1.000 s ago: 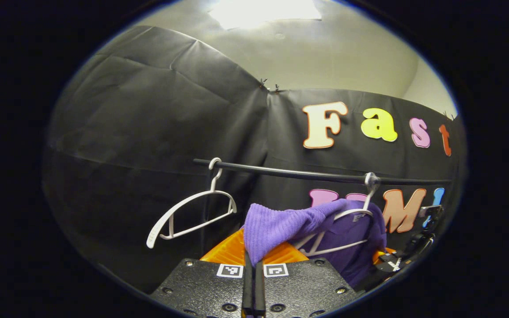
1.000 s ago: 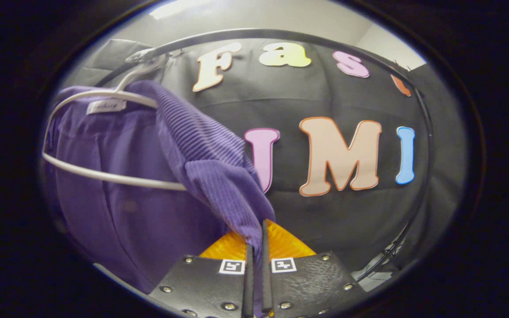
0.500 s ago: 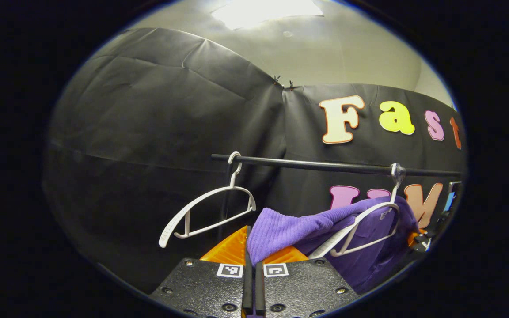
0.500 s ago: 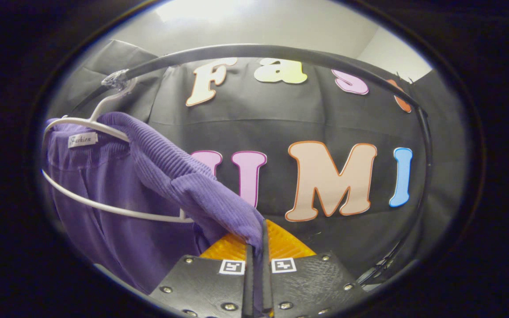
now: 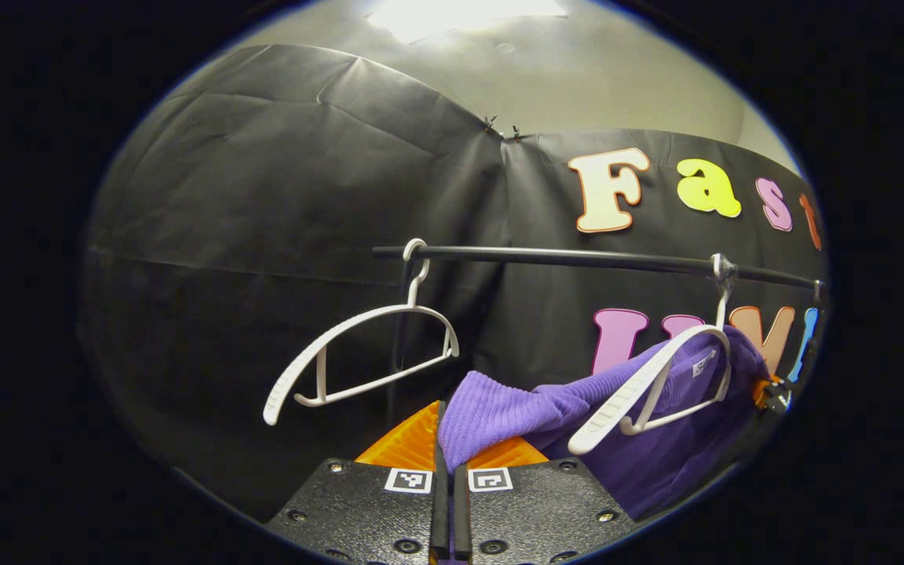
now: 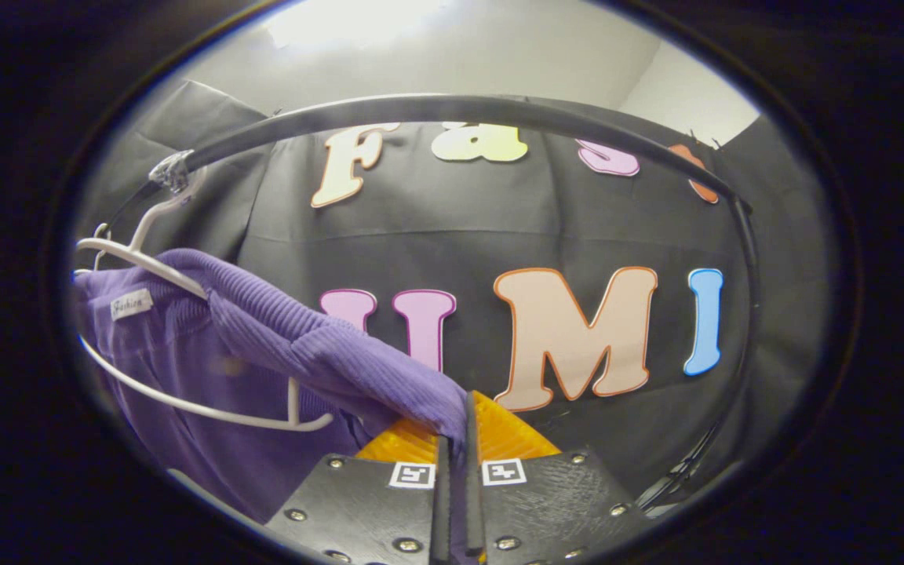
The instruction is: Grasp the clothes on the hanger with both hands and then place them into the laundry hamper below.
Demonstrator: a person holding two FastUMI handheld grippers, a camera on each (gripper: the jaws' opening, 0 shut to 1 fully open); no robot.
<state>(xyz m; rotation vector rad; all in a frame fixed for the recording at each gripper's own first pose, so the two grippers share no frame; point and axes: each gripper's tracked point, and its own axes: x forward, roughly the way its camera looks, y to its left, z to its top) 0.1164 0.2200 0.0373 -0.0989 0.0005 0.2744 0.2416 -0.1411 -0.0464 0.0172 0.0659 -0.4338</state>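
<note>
A purple ribbed garment [image 5: 515, 408] hangs on a white hanger [image 5: 648, 388] from the black rail [image 5: 577, 257]. My left gripper [image 5: 446, 471] is shut on one shoulder of the garment, pulling it off the hanger's near arm, which sticks out bare. In the right gripper view, the garment [image 6: 318, 353] stretches from its hanger [image 6: 185, 404] down to my right gripper [image 6: 452, 463], which is shut on the other shoulder. A small label [image 6: 130, 304] shows at the collar.
An empty white hanger [image 5: 358, 357] hangs at the left end of the rail. The rail [image 6: 452, 110] arcs over the right gripper view and bends down at the right side [image 6: 742, 314]. Black cloth wall stands behind the rail.
Both grippers have drawn the garment's shoulders outward and down. The hanger's near arm has come free of the cloth in the left gripper view. The rail sits higher in the left view and lower in the right.
</note>
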